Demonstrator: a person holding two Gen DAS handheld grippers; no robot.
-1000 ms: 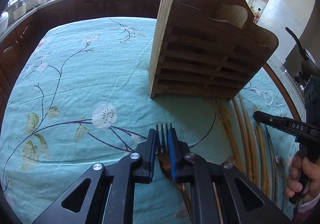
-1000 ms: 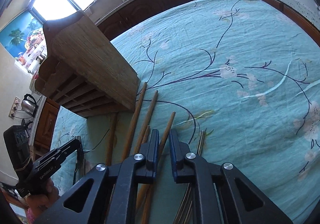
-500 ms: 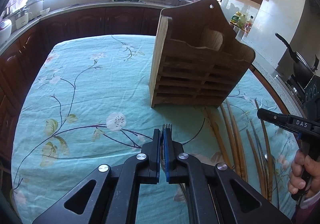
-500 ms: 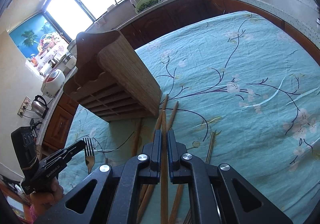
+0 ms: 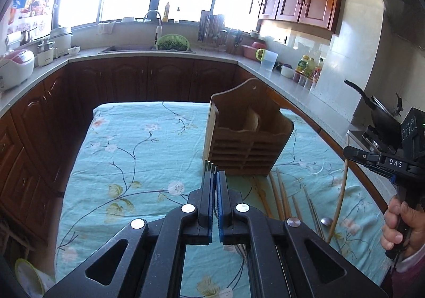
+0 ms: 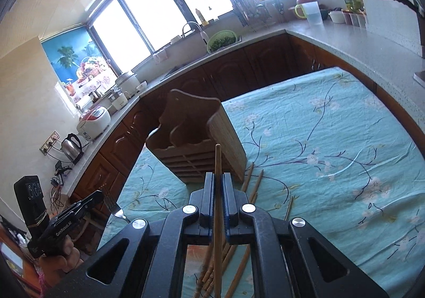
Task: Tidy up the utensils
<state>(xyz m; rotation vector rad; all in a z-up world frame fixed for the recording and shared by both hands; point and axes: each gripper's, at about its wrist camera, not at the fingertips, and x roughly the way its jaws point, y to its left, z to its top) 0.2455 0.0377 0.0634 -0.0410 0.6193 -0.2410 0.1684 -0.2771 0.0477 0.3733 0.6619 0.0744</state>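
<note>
My left gripper (image 5: 214,175) is shut on a metal fork (image 5: 209,166), tines poking past the fingertips; the fork also shows in the right wrist view (image 6: 113,205). My right gripper (image 6: 217,177) is shut on a wooden chopstick (image 6: 218,162), lifted above the table; it also shows in the left wrist view (image 5: 340,197). A slatted wooden utensil holder (image 5: 247,135) with open top compartments stands upright on the teal floral tablecloth (image 5: 132,154), ahead of both grippers. More chopsticks (image 5: 279,197) and a spoon (image 5: 326,221) lie on the cloth in front of the holder.
Dark wood cabinets and a stone counter (image 5: 138,54) wrap around the table, with a sink, a green colander (image 5: 172,44), a rice cooker (image 5: 14,69) and a kettle (image 6: 71,146). A pan on a stove (image 5: 377,112) stands at the right.
Both grippers closed, the left on the fork and the right on a chopstick, then rose well above the table and back from the holder. The views now tilt up toward the kitchen.
</note>
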